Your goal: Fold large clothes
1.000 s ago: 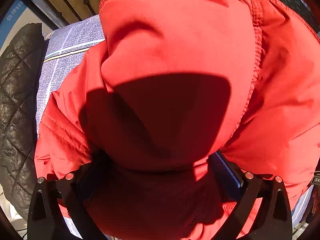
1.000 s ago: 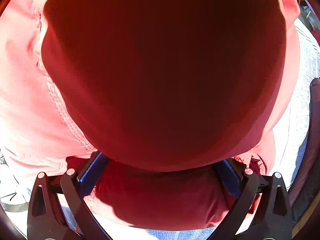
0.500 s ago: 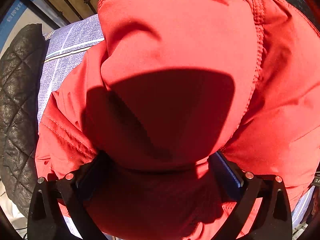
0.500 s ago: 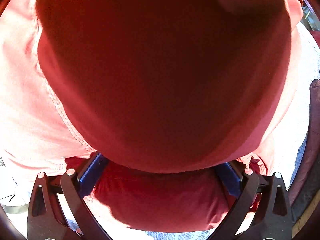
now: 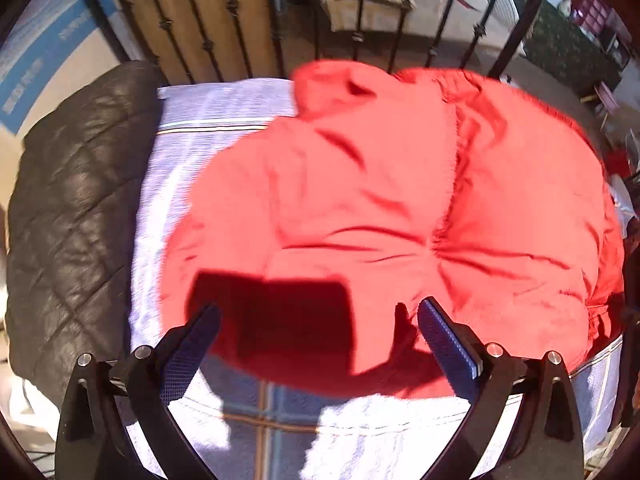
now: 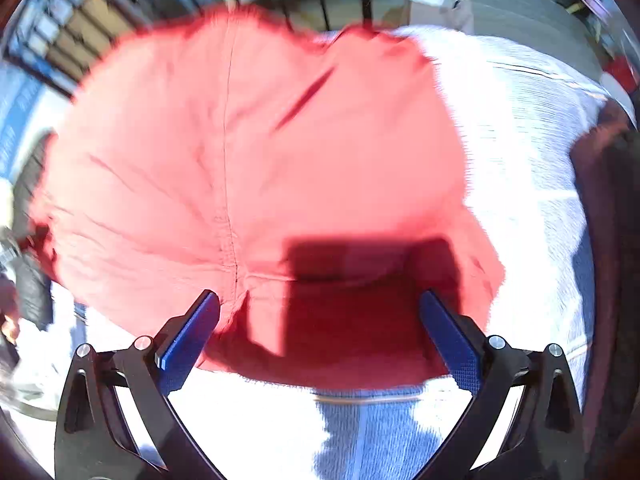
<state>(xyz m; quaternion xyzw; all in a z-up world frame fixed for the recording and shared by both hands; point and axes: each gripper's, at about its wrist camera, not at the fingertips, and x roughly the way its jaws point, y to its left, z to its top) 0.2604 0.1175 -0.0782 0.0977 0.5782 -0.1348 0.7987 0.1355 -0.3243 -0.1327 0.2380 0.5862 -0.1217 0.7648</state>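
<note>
A puffy red jacket (image 5: 400,208) lies folded in a rounded bundle on a pale blue checked cloth (image 5: 208,116). My left gripper (image 5: 318,312) is open, held a little above and in front of the jacket's near edge, touching nothing. The same jacket (image 6: 256,160) fills the right wrist view. My right gripper (image 6: 320,306) is open and empty, also drawn back over the near edge. Both views are blurred by motion.
A black quilted leather garment (image 5: 68,216) lies at the cloth's left. A black iron railing (image 5: 276,32) stands behind the surface. A dark maroon item (image 6: 604,216) lies at the cloth's right edge.
Both grippers have pulled back and up from the jacket. Before, the red fabric pressed close against both cameras between the open fingers; now the whole bundle lies free on the cloth.
</note>
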